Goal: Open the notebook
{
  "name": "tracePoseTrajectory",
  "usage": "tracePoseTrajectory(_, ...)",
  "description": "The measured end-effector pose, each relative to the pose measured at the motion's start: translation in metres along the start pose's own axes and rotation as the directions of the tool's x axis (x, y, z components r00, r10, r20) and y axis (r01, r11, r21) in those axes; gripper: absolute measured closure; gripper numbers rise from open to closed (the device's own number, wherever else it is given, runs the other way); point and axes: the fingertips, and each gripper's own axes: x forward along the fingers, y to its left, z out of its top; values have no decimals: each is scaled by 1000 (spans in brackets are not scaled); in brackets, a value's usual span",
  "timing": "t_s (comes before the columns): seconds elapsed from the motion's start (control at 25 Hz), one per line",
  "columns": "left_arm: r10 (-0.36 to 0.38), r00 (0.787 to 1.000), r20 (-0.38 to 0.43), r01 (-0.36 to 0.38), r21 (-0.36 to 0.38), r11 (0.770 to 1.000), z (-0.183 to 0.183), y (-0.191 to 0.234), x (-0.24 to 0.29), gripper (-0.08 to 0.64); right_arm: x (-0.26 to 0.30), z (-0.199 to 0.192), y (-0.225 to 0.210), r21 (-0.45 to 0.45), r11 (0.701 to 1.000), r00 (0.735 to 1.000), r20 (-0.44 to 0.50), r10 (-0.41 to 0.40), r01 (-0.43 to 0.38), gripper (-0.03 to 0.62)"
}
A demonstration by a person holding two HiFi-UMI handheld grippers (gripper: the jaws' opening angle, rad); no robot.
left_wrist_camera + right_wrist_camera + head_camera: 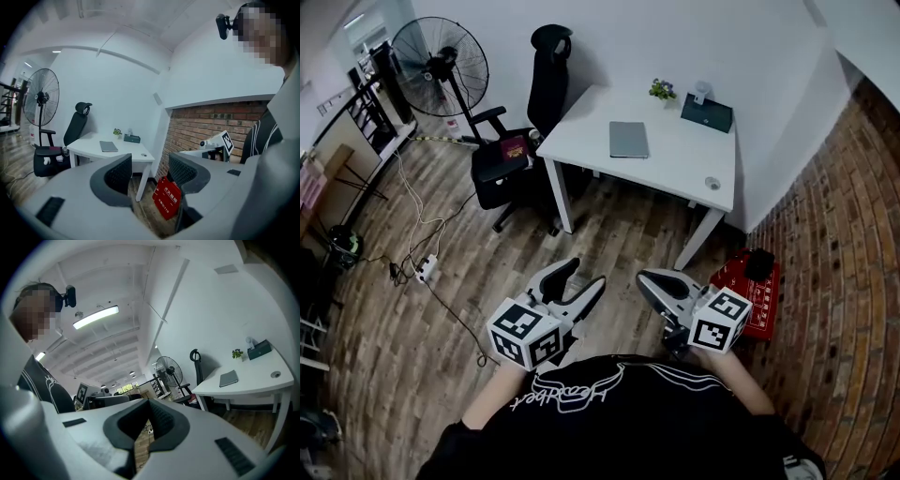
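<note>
A closed grey notebook (628,139) lies flat on the white table (684,169) across the room, far from both grippers. It also shows small in the left gripper view as the notebook (108,146) and in the right gripper view as the notebook (228,378). My left gripper (584,274) is held near my chest over the wooden floor, open, with nothing between its pads (117,174). Beside it, my right gripper (649,279) is shut with its tips meeting (147,404) and holds nothing.
A black office chair (511,155) stands left of the table, with a standing fan (441,66) behind it. A small plant (662,90), a dark box (707,112) and a small round object (712,183) sit on the table. A red box (750,291) leans by the brick wall; cables (427,267) cross the floor.
</note>
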Motion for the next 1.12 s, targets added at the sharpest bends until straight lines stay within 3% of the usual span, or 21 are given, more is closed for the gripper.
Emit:
tracePoseTrajectory(0.16, 29, 1000, -5, -29, 16, 999, -10, 29, -14, 289, 20, -14, -1, 9, 1000, 1000, -3, -5, 5, 591)
tracePoseTrajectory(0.32, 57, 998, -22, -58, -12, 998, -24, 55, -16, 275, 32, -22, -15, 33, 999, 1000, -16, -21, 22, 591)
tracePoseTrajectory(0.56, 60, 997, -38, -61, -1, 998, -25, 82, 13, 267, 49, -13, -45, 48, 999, 1000, -12, -24, 24, 591)
tracePoseTrajectory(0.84, 58, 995, -78, -58, 5, 998, -16, 125, 82, 265, 64, 15, -130, 79, 995, 998, 14, -69, 68, 591)
tracePoseTrajectory(1.12, 52, 993, -102, -51, 8, 999, 15, 177, 179, 264, 96, 66, -225, 83, 993, 997, 1, -82, 82, 591)
